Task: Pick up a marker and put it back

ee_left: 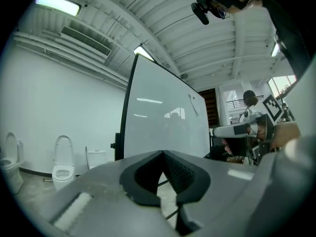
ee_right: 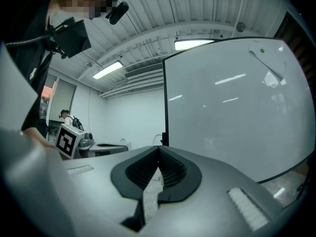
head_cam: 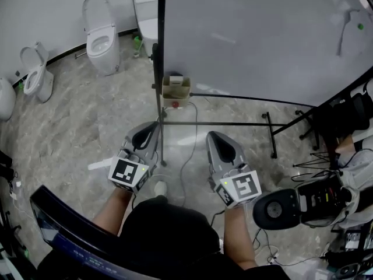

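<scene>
A large whiteboard [head_cam: 256, 39] on a black stand fills the upper right of the head view. It also shows in the left gripper view [ee_left: 163, 117] and the right gripper view [ee_right: 237, 112]. A small cardboard box [head_cam: 176, 88] hangs at its lower left corner. A thin grey mark with a green dot [head_cam: 359, 26] sits high on the board. No marker can be clearly made out. My left gripper [head_cam: 141, 137] and right gripper [head_cam: 218, 142] hover side by side above the floor in front of the board. Both are shut with nothing in them, as the left gripper [ee_left: 162, 153] and right gripper [ee_right: 159, 148] show in their own views.
Two toilets [head_cam: 102, 34] [head_cam: 38, 72] and a cistern [head_cam: 148, 16] stand against the far wall at left. The stand's black legs [head_cam: 274, 133] cross the marble floor. Cables, a chair base [head_cam: 277, 210] and equipment crowd the right. A dark curved edge [head_cam: 64, 226] lies near my left.
</scene>
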Motion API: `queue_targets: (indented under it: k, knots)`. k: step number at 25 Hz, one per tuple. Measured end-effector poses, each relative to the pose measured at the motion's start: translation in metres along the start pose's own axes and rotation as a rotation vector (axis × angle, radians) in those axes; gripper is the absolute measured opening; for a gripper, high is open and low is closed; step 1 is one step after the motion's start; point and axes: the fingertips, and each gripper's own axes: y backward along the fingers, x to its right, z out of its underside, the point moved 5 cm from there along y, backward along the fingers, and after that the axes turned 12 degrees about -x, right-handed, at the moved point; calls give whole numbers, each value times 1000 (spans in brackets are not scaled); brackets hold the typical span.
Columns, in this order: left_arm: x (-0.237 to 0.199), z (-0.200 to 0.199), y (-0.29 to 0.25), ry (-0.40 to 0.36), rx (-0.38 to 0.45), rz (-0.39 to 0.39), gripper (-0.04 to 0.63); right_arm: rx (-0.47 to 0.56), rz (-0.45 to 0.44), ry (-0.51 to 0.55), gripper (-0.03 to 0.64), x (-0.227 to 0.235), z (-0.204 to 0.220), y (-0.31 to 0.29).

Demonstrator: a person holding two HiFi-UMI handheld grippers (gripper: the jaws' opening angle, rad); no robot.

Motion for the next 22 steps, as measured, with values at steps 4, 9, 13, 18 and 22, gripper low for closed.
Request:
queue_targets:
  k: [4,9,13,18,22]
  knots:
    - [-17,-1,-14,3,3,28,3,-4,34,-9,9,3,-3,-16]
    - [-38,4,-27,-17,-13,62,3,-8,54,-11,9,0,-5,-38]
    - [-50,5,-32,-18,-20,77,3,-6,64,-8,8,-2,-10,-51]
    - [-54,3,-40,-21,-42,89,3,-15,57,-7,9,-2,-11,-59]
    - [-51,2,-54,-22,-30,85,3,-18,46,-8,8,11,-10,-62]
